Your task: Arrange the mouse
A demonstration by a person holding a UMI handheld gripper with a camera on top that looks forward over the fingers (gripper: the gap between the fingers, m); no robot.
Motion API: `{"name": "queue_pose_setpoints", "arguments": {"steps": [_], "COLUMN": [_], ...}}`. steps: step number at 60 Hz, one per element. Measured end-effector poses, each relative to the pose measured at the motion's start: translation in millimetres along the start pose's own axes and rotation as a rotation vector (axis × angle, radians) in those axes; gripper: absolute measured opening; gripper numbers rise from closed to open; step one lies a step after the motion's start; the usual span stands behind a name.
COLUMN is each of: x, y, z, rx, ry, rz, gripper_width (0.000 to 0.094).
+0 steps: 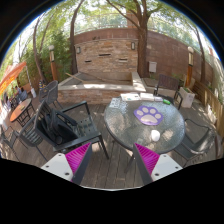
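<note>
Mouse orientation unreadable; jaws apart, short of table (120, 128).

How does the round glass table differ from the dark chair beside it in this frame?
The round glass table has a pale, see-through top with a purple paw-print mat lying on it; the dark chair is black and has nothing visible on it. The table stands beyond the gripper's right finger, the chair beyond its left finger. Both stand on the wooden deck, beyond the open fingers, which hold nothing.
</note>
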State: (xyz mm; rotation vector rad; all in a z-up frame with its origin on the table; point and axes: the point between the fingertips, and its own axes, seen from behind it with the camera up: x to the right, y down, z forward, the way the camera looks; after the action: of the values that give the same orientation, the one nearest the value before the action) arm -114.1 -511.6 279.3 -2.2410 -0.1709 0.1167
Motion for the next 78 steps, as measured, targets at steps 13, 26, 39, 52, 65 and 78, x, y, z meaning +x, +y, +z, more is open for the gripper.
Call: {"name": "queue_pose_setpoints", "arguments": {"steps": [13,26,39,52,65,78], "x": [41,159,256,307,312,303], "y": [49,104,80,76,77,77], "z": [18,95,224,331,370,372], "rx": [-0.097,-0.155,-0.065,-0.058,-0.083,-0.123], "ry": [0.046,0.172,0.231,0.221,0.181,0.167], "rz": [0.046,0.099,0.114,0.102,0.120,0.087], "gripper_width": [0.0837,0.0837,0.0841,0.0819,0.0506,0.0361]}}
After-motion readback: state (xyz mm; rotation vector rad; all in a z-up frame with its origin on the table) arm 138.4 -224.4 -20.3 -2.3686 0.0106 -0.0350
